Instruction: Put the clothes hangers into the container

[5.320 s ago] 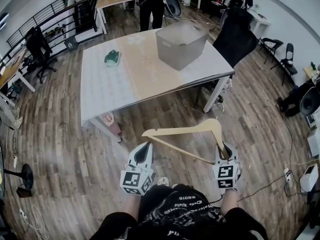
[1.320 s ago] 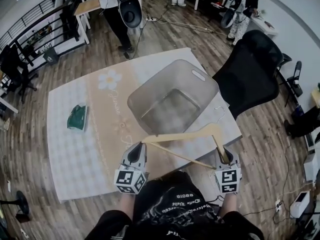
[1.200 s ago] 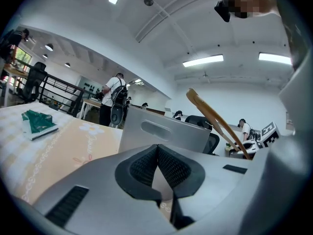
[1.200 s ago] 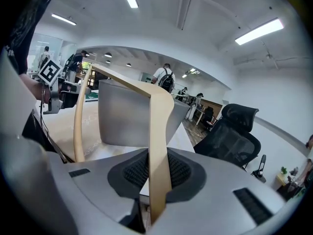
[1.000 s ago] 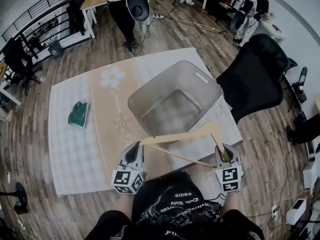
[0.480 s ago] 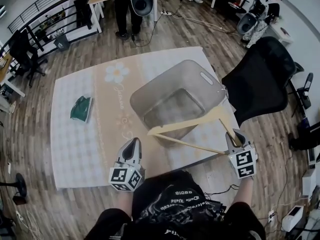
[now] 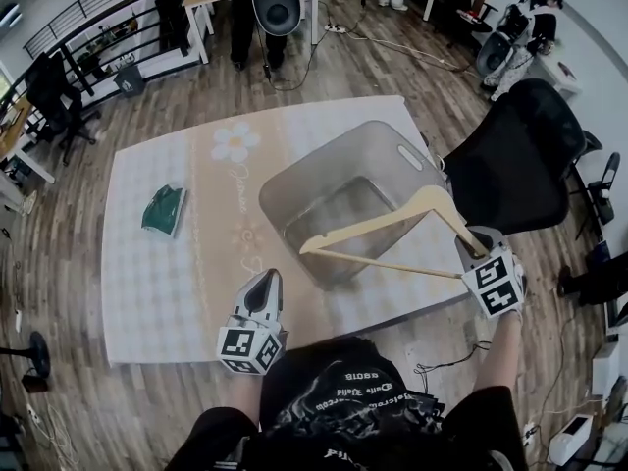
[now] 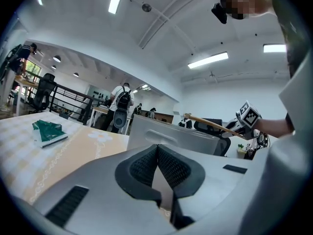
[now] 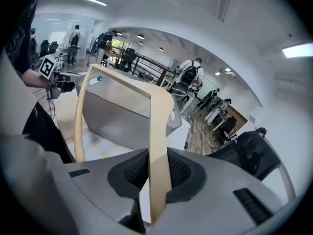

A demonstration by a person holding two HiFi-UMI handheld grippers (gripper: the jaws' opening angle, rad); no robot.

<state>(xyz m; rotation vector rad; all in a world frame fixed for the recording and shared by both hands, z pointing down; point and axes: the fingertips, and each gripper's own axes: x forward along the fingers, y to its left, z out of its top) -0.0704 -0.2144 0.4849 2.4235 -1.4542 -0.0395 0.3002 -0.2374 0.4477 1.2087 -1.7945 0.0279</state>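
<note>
A pale wooden clothes hanger (image 7: 392,226) hangs tilted in the air, one arm's end clamped in my right gripper (image 7: 478,259) at the table's right front corner. Its free end reaches over the open grey container (image 7: 324,170) on the table. In the right gripper view the hanger's arm (image 9: 159,126) runs up from between the jaws of my right gripper (image 9: 156,173), with the container (image 9: 122,114) behind. My left gripper (image 7: 266,281) sits shut and empty at the table's front edge, left of the hanger. In its own view my left gripper (image 8: 157,150) faces the container (image 8: 166,133).
A green folded item (image 7: 162,210) lies on the patterned tablecloth (image 7: 167,283) at the left. A black office chair (image 7: 510,150) stands right of the table. A person with a backpack (image 7: 275,3) stands beyond the table. Desks and railings lie further back.
My right gripper has swung right and upward with the hanger, rolling it. The hanger's free end has drawn away from my left gripper and now lies over the container. The left gripper stayed put.
</note>
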